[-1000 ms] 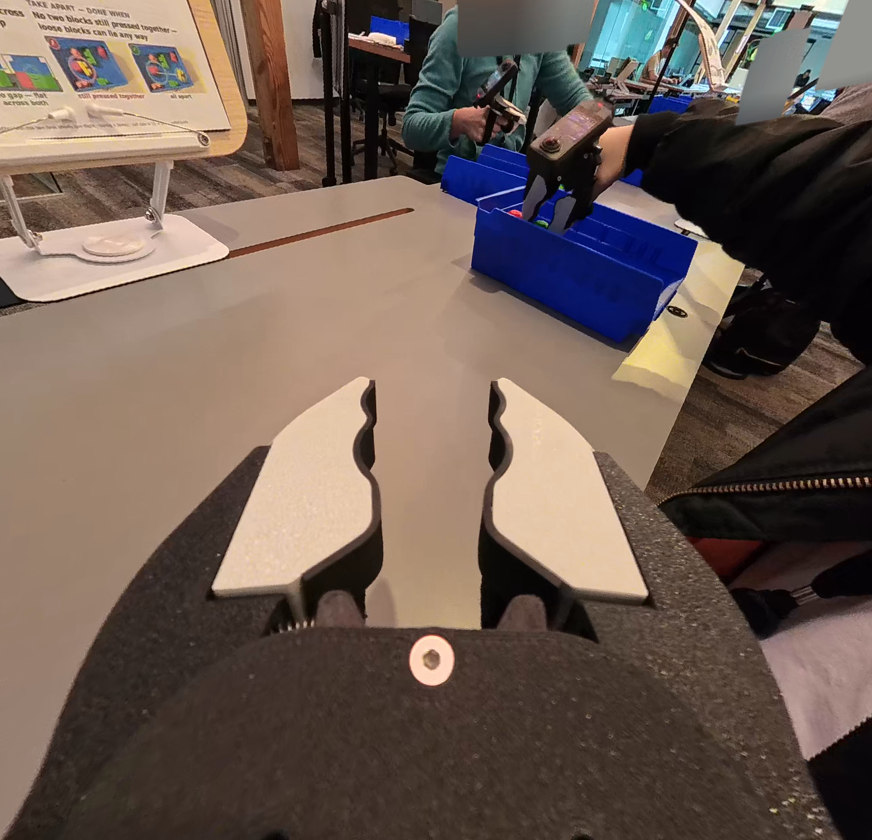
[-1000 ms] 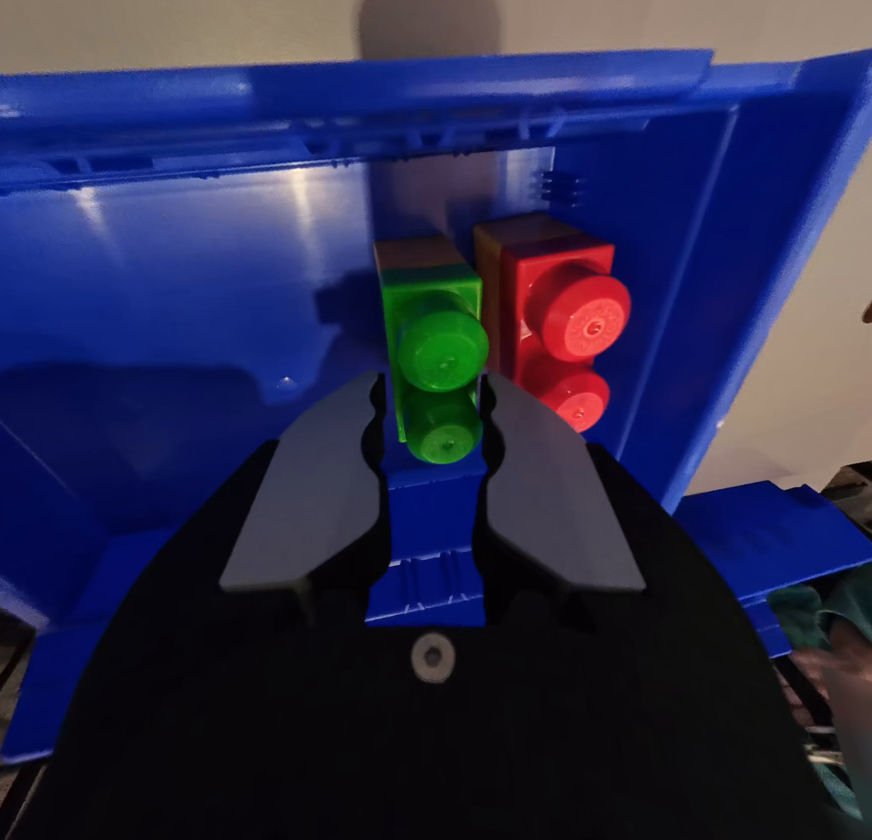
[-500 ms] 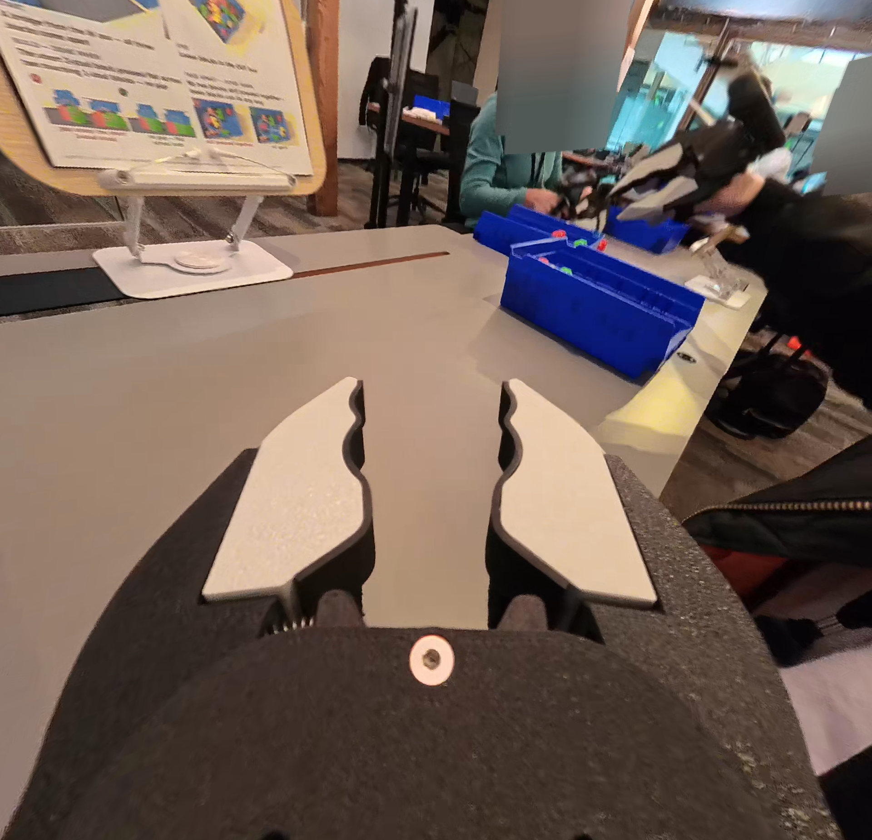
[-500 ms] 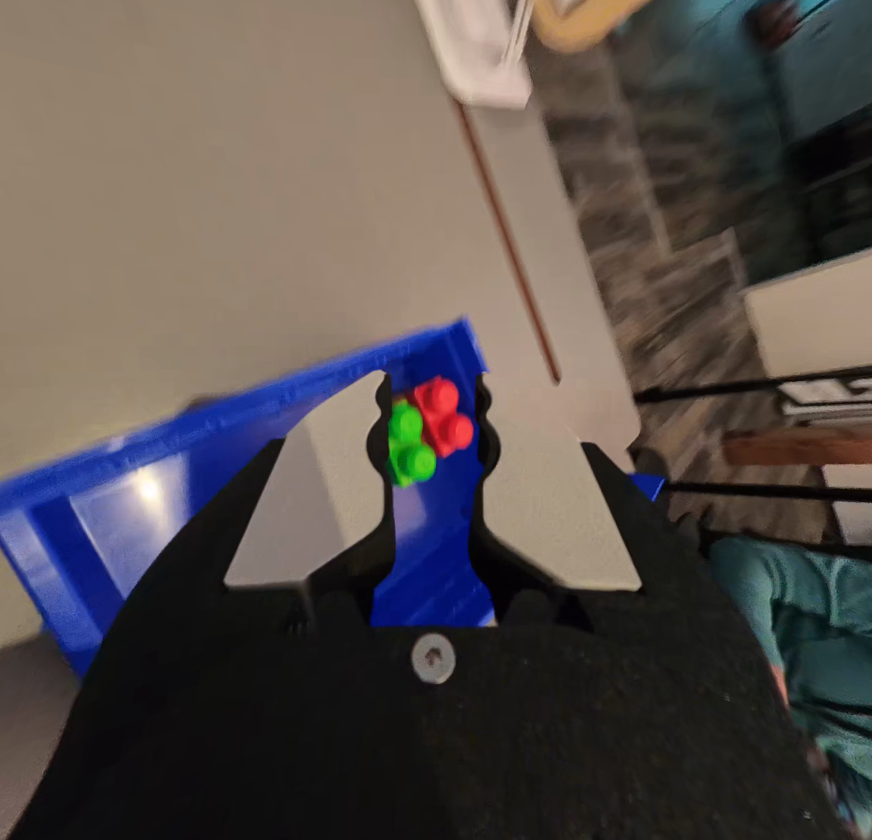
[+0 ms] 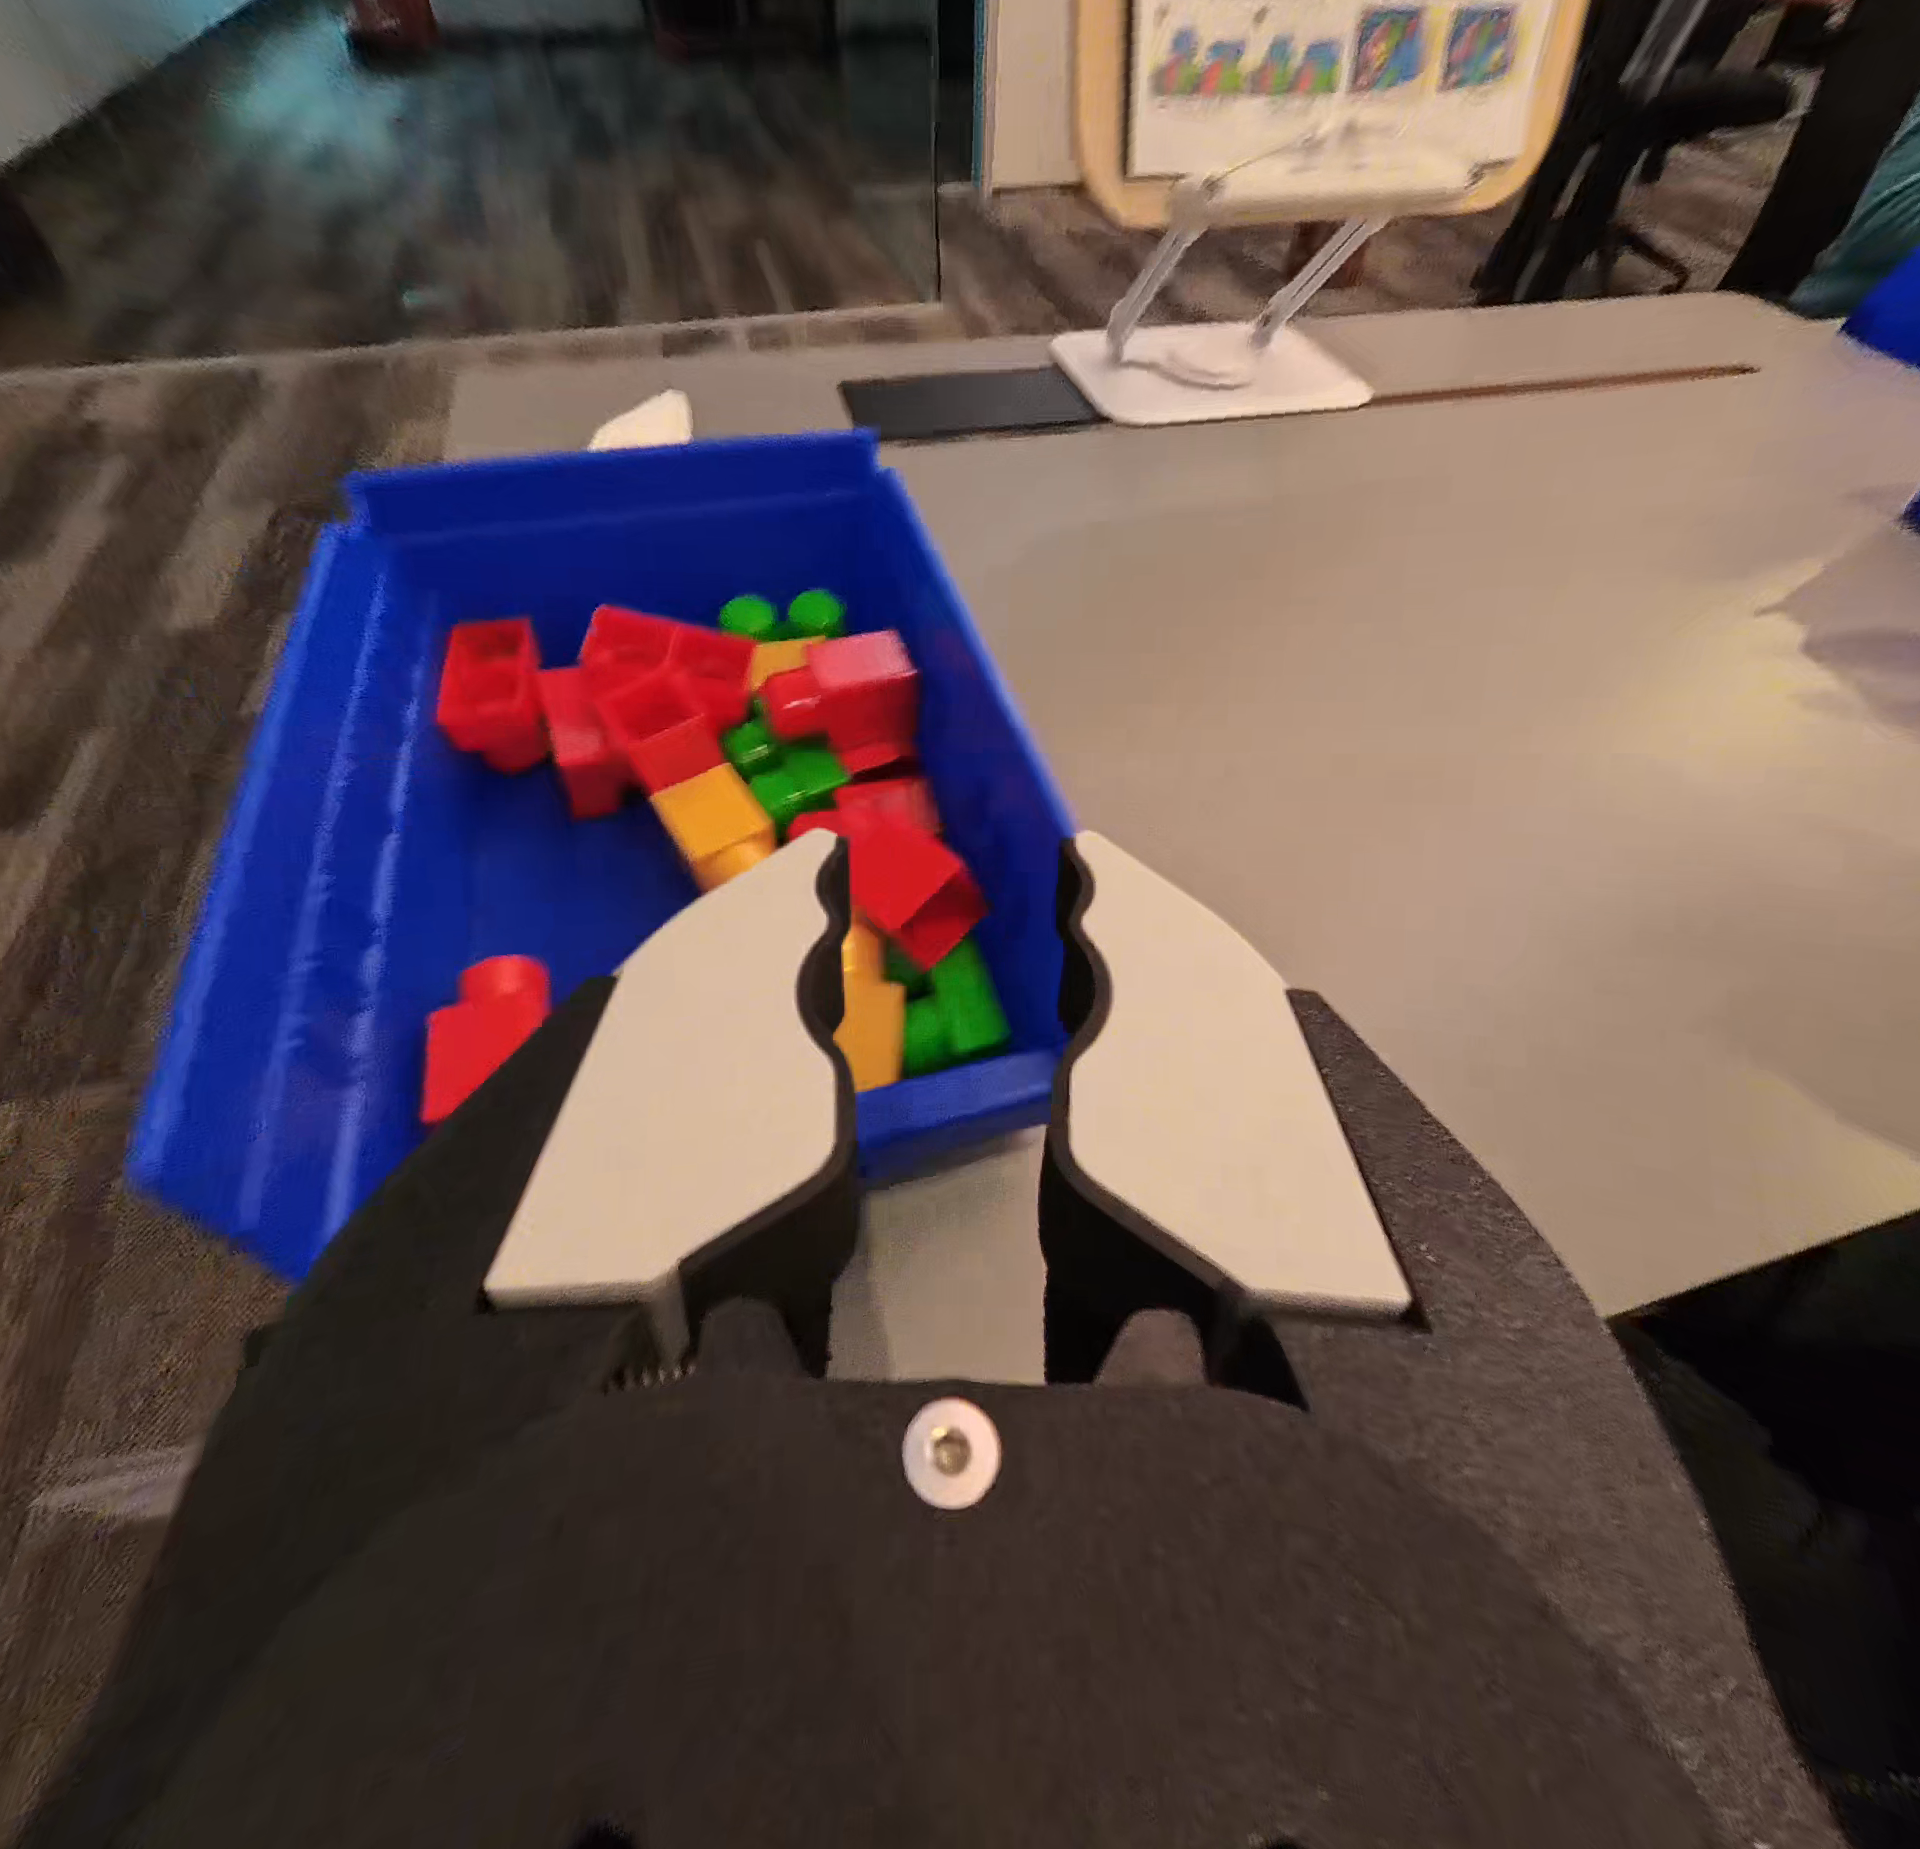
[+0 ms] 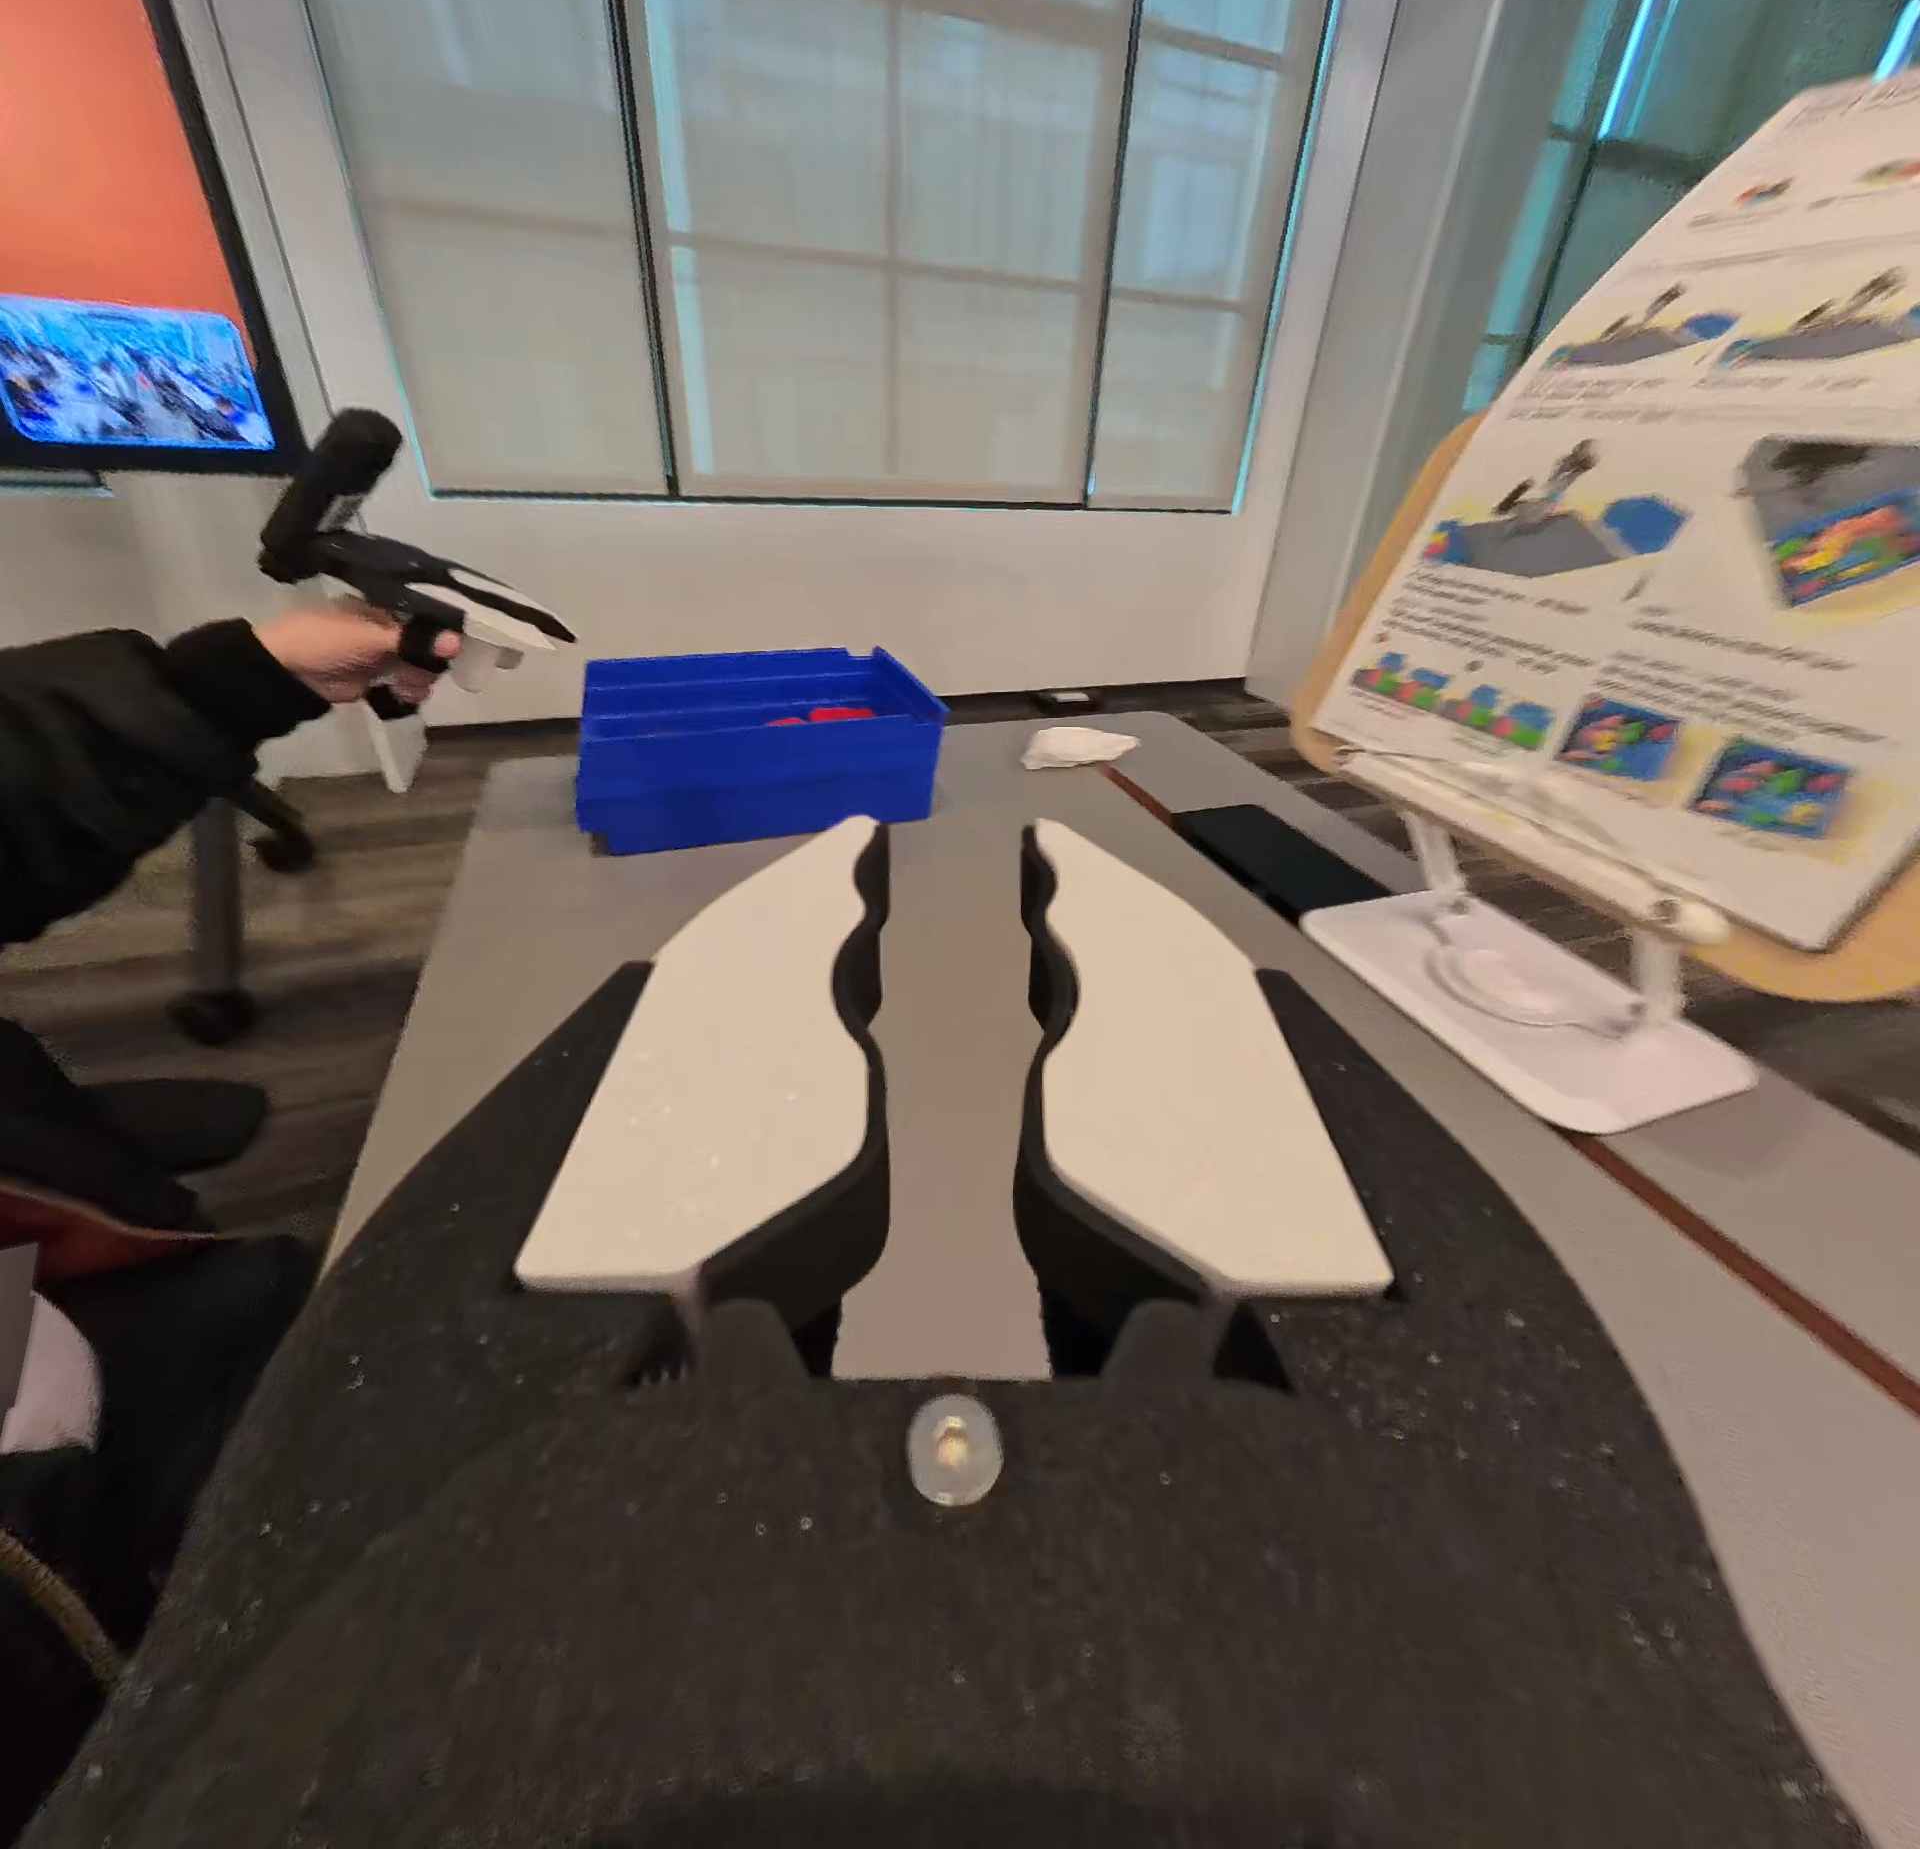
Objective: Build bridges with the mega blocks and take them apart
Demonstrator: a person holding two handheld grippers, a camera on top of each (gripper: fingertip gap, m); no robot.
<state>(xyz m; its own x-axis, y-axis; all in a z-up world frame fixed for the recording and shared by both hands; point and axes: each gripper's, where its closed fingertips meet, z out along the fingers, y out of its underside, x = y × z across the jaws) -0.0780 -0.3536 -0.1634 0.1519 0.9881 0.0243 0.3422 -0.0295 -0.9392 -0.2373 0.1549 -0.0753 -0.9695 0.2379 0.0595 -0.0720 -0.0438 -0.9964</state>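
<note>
- Both of our claws have swung away from the bin on the other side of the table where the right one hovered over a green and a red block a moment ago; now the left claw (image 5: pixel 945 869) hangs over the near end of a blue bin (image 5: pixel 312 864) full of blocks, and the right claw (image 6: pixel 954 843) points along the bare grey table (image 6: pixel 956 1072) toward that same bin (image 6: pixel 748 760).
- We hold the left claw spread and empty, its tips just above the bin's near right corner, we judge so that it can drop onto a block.
- Blocks (image 5: pixel 727 750) lie loose in a jumble inside the bin: red, green and orange, mostly toward its right wall (one red block (image 5: pixel 478 1030) sits apart at the near left).
- Our right claw is spread too, with nothing between its fingers, well back from the bin; the left claw (image 6: pixel 520 625) shows there in a hand, raised beside the bin's left end.
- An instruction board on a white stand (image 6: pixel 1538 1030) sits on the table well to the right of the bin, and a crumpled white scrap (image 6: pixel 1075 747) lies just beyond the bin's right end.
- No bridge stands anywhere on the table, so we judge building has yet to start.
</note>
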